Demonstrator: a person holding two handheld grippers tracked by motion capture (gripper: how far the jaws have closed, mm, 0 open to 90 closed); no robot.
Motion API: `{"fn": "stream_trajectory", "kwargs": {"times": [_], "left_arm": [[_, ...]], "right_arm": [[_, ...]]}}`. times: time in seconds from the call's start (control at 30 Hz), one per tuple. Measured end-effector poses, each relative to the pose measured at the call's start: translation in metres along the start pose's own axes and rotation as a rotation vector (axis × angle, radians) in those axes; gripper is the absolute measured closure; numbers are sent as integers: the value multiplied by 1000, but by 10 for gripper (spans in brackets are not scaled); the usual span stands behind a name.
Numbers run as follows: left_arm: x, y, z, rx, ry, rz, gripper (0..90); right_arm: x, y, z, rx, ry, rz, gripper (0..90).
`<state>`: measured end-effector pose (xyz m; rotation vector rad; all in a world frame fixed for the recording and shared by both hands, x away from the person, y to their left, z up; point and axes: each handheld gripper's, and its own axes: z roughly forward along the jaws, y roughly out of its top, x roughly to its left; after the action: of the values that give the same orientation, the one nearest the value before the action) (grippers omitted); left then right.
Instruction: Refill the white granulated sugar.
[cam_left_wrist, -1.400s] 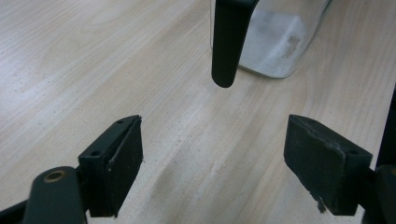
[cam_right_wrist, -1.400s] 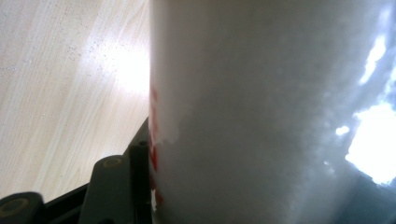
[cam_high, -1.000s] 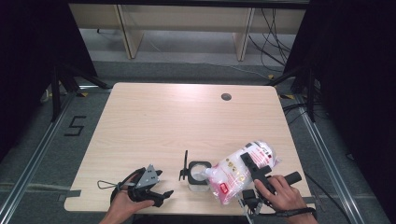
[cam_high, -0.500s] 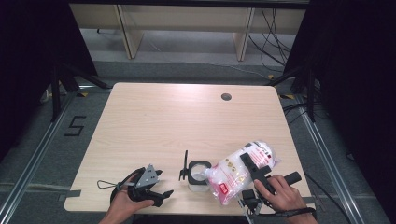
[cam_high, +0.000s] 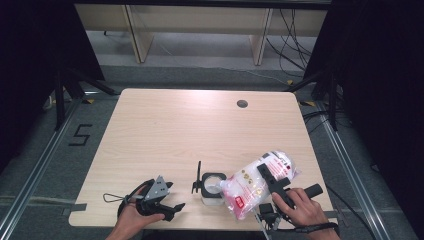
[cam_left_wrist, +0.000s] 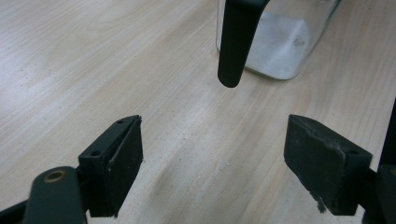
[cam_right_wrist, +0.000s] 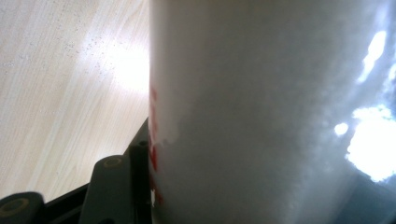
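Lying tilted at the table's near right edge, a plastic bag of white powder sits clamped between the jaws of the right gripper, its bulk pressed close against that gripper's camera. The person's right hand grips the handle from below. Just left of the bag stands a glass jar with a black handle. Farther left, the left gripper rests low on the table, jaws wide and empty, aimed toward the jar.

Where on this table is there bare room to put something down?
The whole far half of the table, up to the round hole, is bare. The near edge is crowded: left gripper, glass jar, and the bag in the right gripper.
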<state>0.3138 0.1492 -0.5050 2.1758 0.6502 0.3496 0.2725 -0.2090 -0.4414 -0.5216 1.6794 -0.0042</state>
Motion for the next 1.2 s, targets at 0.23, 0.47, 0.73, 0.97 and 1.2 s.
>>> {"fn": "stream_trajectory", "kwargs": {"times": [0.23,0.47,0.73,0.97,1.2], "left_arm": [[0,0,-1,10,-5,-9,193],[0,0,-1,10,-7,-8,194],[0,0,-1,11,-7,-8,193],[-1,0,-2,1,9,-5,193],[-2,0,-1,-2,-7,-7,193]], "right_arm": [[0,0,0,5,-1,-14,436],[1,0,-2,21,-2,17,438],[0,0,-1,4,-4,-1,438],[0,1,-2,16,-4,-19,439],[-2,1,-3,4,-9,-18,440]]}}
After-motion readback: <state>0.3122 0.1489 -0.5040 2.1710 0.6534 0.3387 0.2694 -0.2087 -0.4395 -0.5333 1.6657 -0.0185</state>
